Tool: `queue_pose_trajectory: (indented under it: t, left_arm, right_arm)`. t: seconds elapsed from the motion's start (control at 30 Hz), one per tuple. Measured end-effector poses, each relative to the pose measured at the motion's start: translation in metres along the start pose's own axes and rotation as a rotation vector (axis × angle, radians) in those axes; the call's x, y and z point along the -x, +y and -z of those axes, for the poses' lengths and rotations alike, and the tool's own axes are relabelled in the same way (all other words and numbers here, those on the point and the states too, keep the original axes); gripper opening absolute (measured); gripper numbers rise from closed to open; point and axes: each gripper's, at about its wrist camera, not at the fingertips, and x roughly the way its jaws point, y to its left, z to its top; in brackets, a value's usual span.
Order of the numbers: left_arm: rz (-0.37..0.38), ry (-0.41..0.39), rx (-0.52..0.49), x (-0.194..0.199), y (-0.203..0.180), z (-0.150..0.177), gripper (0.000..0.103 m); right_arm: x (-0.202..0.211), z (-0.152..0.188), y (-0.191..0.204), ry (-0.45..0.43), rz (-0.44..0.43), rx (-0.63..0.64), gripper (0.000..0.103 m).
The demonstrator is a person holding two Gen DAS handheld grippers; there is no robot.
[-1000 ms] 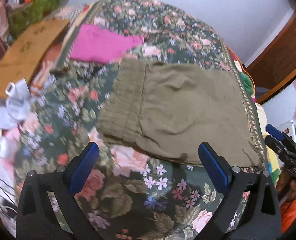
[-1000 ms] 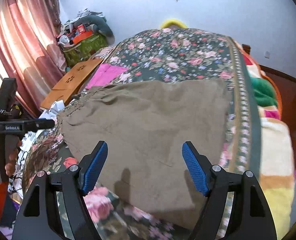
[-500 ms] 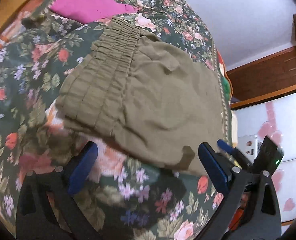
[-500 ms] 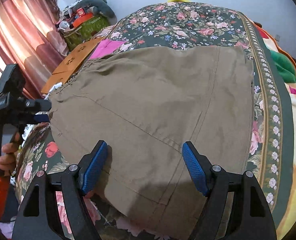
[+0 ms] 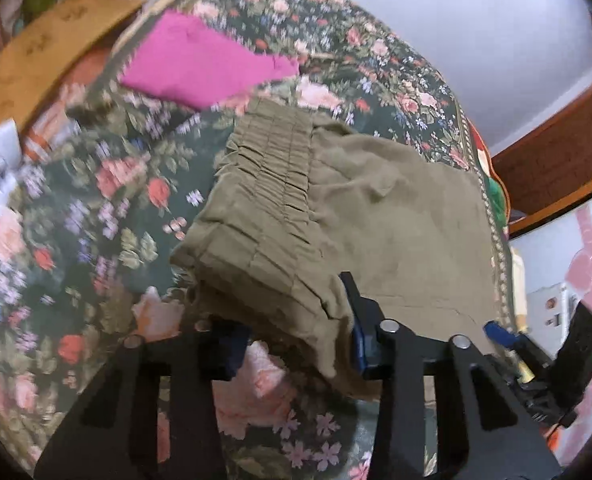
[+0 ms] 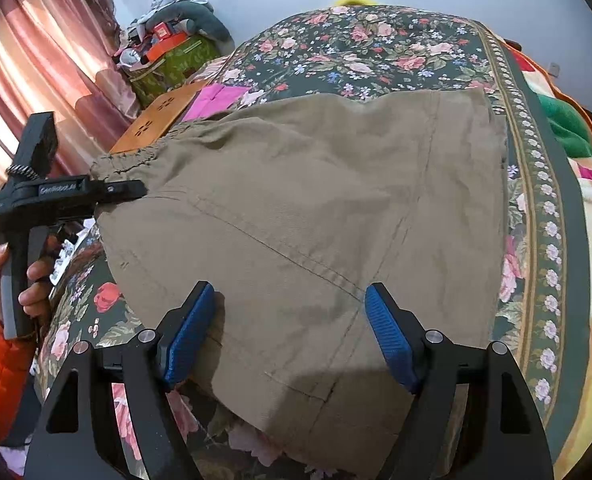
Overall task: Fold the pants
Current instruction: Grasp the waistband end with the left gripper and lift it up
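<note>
On floral bedspread (image 6: 376,44), pants (image 6: 316,208), waistband left, left fingers (image 5: 231,348) pinching waistband; right fingers (image 6: 388,332) spread.

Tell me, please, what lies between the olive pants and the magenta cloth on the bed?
Only a strip of the floral bedspread separates the pants from the magenta cloth; nothing else lies there, as the left wrist view shows.

My right gripper (image 6: 289,332) hovered spread over near edge of olive pants (image 6: 316,216) on floral bedspread (image 6: 376,44). My left gripper (image 6: 131,191) clamped elastic waistband (image 6: 131,158) corner.
</note>
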Motion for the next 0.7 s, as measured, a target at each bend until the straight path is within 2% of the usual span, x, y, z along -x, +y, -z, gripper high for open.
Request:
queue_pose_trajectory:
  t: [0.3,0.43,0.6,0.7]
  left_arm:
    - [-0.352,-0.246,-0.245,0.064,-0.029,0.020,0.034]
    - [-0.517,-0.352,-0.338,0.081,-0.046,0.031,0.032]
    - [-0.548,-0.391,-0.416,0.084,-0.072,0.031,0.030]
    - [-0.517,-0.411,-0.450,0.088,-0.092,0.029,0.029]
  right_arm:
    - [0.030,0.020,-0.014,-0.029,-0.004,-0.037,0.074]
    - [0.034,0.026,-0.018,-0.030,0.031,-0.040,0.074]
    - [0.026,0.032,-0.024,-0.017,0.011,-0.069,0.074]
    - [0.028,0.032,-0.025,-0.021,0.008,-0.072,0.074]
